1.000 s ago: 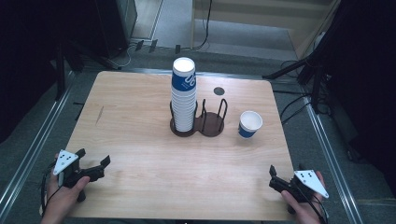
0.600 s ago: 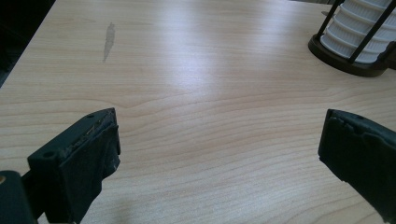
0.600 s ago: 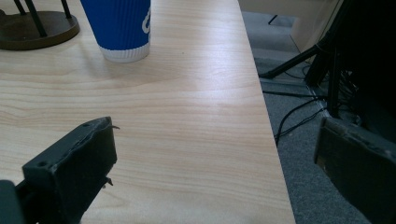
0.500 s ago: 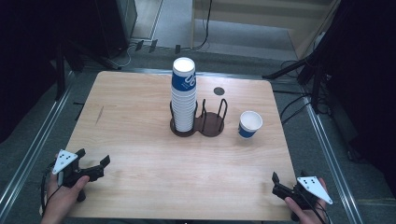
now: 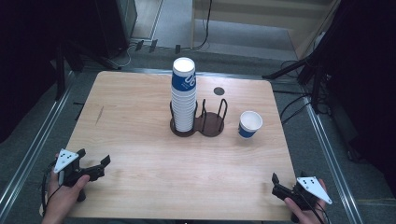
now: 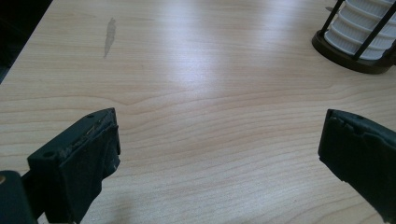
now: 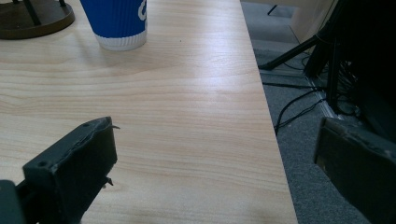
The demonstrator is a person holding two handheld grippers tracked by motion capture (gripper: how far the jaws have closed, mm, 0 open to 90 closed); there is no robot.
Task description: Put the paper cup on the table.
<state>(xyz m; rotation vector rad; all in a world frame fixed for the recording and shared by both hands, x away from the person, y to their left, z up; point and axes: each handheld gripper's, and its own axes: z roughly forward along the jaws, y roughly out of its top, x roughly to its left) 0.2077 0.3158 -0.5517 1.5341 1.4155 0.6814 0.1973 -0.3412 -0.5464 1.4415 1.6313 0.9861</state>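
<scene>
Single paper cup (image 5: 250,124) is standing upright, mouth up, long axis vertical, right of the two-ring holder (image 5: 198,125) at mid-table. The cup stack (image 5: 183,97) is rising vertically from the holder's left ring. Left gripper (image 5: 93,166) is resting at the near-left table (image 5: 140,177) edge, jaws gaping wide, holding nothing. Right gripper (image 5: 275,185) is sitting at the near-right corner, jaws likewise wide and empty, straddling the table edge.

Blue paper cup (image 5: 250,124) upright, apparently empty, right of cup holder (image 5: 198,123).
</scene>
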